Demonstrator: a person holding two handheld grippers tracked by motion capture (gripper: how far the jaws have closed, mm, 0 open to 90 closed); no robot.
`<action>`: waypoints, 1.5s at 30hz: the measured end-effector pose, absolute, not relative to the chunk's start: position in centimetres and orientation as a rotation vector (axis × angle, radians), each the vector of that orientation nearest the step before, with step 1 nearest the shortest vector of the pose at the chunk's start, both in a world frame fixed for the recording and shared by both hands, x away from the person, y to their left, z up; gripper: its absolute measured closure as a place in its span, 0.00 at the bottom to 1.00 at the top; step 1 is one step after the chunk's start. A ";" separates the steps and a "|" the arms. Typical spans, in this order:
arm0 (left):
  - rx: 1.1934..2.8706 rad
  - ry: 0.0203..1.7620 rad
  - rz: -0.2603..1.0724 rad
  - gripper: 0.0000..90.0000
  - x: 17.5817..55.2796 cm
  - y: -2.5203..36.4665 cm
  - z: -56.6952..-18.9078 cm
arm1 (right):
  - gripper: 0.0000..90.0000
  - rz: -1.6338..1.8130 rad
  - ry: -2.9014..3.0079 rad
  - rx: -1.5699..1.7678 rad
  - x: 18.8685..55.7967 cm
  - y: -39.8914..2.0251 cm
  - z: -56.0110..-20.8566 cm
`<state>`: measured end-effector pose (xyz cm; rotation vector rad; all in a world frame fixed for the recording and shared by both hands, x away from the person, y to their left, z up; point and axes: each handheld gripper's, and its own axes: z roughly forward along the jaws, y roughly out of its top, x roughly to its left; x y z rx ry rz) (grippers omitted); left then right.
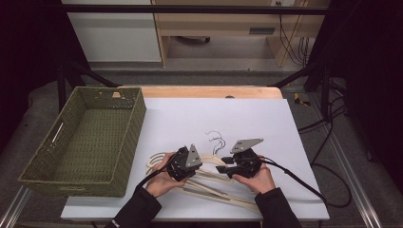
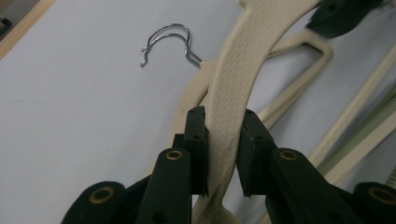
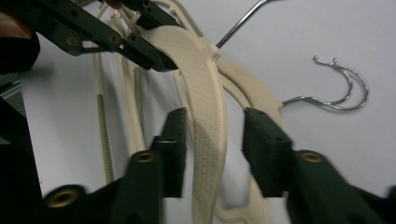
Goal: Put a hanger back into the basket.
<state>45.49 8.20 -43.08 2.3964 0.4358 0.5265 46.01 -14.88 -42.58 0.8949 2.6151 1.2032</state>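
Note:
Several cream plastic hangers (image 1: 215, 191) with wire hooks (image 1: 216, 140) lie stacked on the white sheet (image 1: 228, 114) near its front edge. My left gripper (image 1: 186, 166) is shut on one arm of the top hanger (image 2: 243, 60), both pads pressing its textured sides (image 2: 223, 140). My right gripper (image 1: 223, 167) straddles the other arm of that top hanger (image 3: 201, 79); its jaws stand open (image 3: 212, 130) with a gap on each side of the arm. The left gripper's fingers (image 3: 140, 46) clamp the hanger farther along in the right gripper view. Two hooks (image 3: 343, 91) lie on the sheet beyond.
A green woven basket (image 1: 138, 118) stands at the left of the table, beside the sheet. The wooden table edge (image 1: 209, 91) runs along the back. Cables trail from both grippers off the right side (image 1: 304, 183). The hooks (image 2: 168, 39) rest on bare sheet.

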 end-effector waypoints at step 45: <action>2.208 0.371 0.148 0.87 40.9 12.2 -38.3 | 0.88 1.390 2.737 0.547 41.5 -13.7 -38.1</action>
